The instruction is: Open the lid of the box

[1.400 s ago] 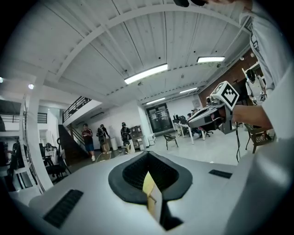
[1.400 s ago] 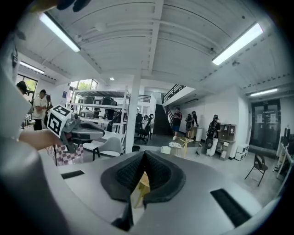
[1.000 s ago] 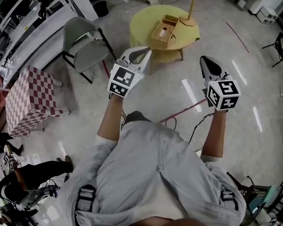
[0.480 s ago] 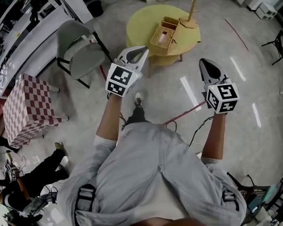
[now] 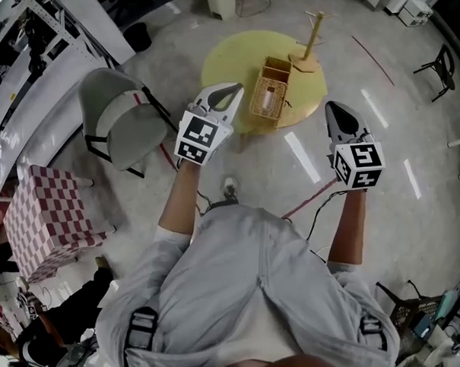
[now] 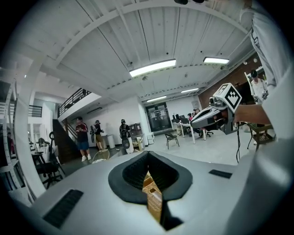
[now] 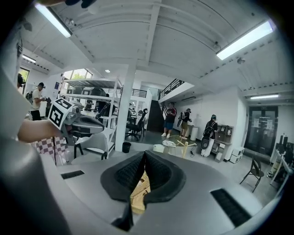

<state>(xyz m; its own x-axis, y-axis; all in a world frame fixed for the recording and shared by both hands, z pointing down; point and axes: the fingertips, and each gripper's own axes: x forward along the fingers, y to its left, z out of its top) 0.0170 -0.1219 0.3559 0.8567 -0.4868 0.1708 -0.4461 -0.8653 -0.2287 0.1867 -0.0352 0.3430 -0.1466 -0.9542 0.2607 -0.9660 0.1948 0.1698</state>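
Here, at the far left of the head view, a red-and-white checked cube [image 5: 45,217] stands on the floor, with a grey chair [image 5: 117,119] near it to the right. Your left gripper [image 5: 232,89] is held up in the air in front of you, its tip pointing towards the round yellow table [image 5: 228,61] and well apart from everything on it. In the left gripper view its jaws stand together at the tips with nothing clamped between them; the narrow slit lower down only shows the wicker of the box [image 6: 154,199] beyond. The box [image 5: 270,91] sits on the near half of the table, between your two grippers as the head view shows them, and it cannot be told whether its lid is up or down. A wooden stand [image 5: 313,42] rises from the table just behind and to the right of the box. Your right gripper [image 5: 335,107] hovers over the bare floor to the right of the table, touching nothing. In the right gripper view its jaws likewise meet at the tips on nothing, with the box visible through the slit.
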